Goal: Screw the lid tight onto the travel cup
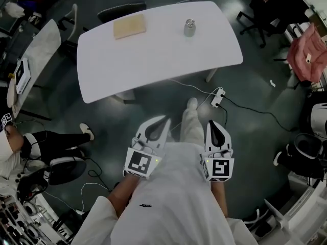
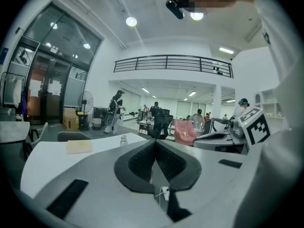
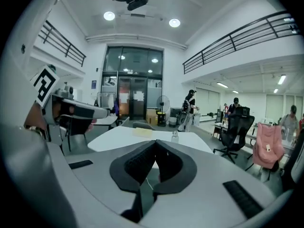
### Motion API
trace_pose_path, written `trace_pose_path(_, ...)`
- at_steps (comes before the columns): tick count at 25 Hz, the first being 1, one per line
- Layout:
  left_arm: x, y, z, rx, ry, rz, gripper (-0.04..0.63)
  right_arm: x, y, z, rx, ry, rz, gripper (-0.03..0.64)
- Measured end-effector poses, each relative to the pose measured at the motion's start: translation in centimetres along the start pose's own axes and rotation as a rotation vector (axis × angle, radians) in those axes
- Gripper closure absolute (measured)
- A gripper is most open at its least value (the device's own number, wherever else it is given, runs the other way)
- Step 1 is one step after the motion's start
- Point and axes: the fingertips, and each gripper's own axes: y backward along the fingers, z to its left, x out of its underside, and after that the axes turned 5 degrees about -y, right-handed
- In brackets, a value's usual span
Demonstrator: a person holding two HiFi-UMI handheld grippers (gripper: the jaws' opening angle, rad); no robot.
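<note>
Jaws of left gripper point(image 1: 164, 121) and right gripper point(image 1: 212, 123) pressed together, empty, lower centre. Travel cup point(image 1: 189, 28) stands upper centre on white worktop point(image 1: 153, 60) — well apart. Likely light, rigid, slick metal — clamp body, turn lid point(image 1: 189, 21) by rim.

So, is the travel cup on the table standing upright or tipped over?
Upright: the travel cup stands on its base on the white table, narrower top upward, apart from the tan board.

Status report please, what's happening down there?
Left gripper, right gripper shut, empty. Travel cup on table, untouched. Power strip on floor between.
</note>
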Motion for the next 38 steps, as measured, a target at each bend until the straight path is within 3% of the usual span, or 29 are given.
trace_pose_path(5,-1.1,-5.1,3.3,-0.01,-0.023,-0.005,0.592,-2.0,-6.3,-3.4,0.009,0.026,-0.055,0.617)
trace_pose_path(10,-4.4,-13.4,7.2,-0.069,0.01,0.003,0.592,-4.7,-14.1,-8.6,-0.043,-0.001,-0.026,0.617)
trace_pose_path(20,-10.0,-29.4,14.2,-0.137,-0.029,0.001,0.591,-10.5,-28.8,-16.1,-0.201,0.04,-0.025,0.617)
trace_pose_path(28,-8.9,-34.5,18.7,-0.137,0.018,0.062,0.591,-10.8,-36.5,-17.4,-0.223,0.046,0.05,0.617)
trace_pose_path(38,-7.2,-37.8,23.7,-0.085,0.011,0.079,0.591,-10.5,-41.7,-16.9,-0.188,0.088,0.116,0.617)
